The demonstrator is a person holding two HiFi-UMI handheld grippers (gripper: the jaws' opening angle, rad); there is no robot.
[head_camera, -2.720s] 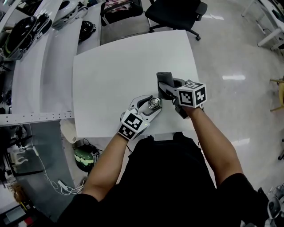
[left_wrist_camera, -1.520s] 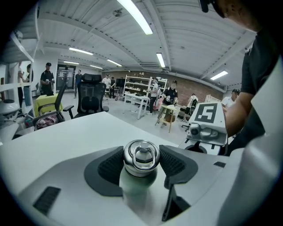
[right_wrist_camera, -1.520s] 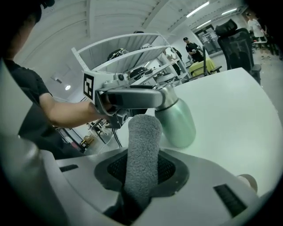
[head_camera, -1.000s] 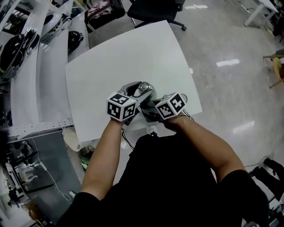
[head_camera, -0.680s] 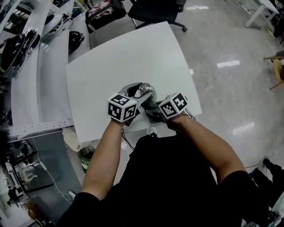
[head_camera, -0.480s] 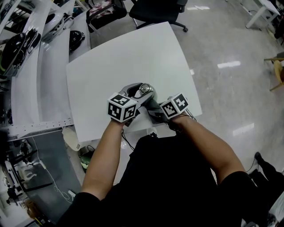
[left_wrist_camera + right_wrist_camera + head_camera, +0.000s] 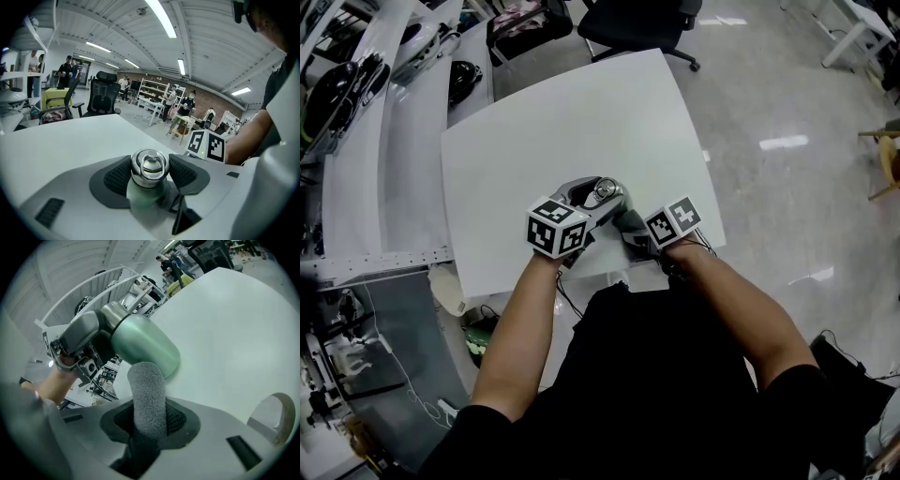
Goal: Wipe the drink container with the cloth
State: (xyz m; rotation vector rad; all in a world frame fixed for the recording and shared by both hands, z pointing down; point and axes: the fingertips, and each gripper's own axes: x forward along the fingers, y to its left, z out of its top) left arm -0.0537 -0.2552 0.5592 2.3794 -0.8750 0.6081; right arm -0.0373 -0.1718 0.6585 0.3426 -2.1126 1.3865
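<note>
The left tongs (image 7: 148,169) are clamped on the neck of the green drink container (image 7: 145,345), tilted above the near edge of the surface (image 7: 553,122), and the right tongs (image 7: 149,420) pinch the grey cloth (image 7: 146,385) against its body, so a hard rub might twist it loose and drop it

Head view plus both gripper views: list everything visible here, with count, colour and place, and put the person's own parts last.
bottle: 1, pale green with a silver ring cap, gripped at the neck, near the table's near edge
cloth: 1, grey, rolled, its tip at the bottle's body
table: 1, white, under both grippers
office chair: 1, black, beyond the table's far edge
side bench: 1, white, left of the table
people: several, far background
left gripper: 1, grey, shut on the bottle
right gripper: 1, grey, shut on the cloth
forearms: 2, bare, bottom centre
</note>
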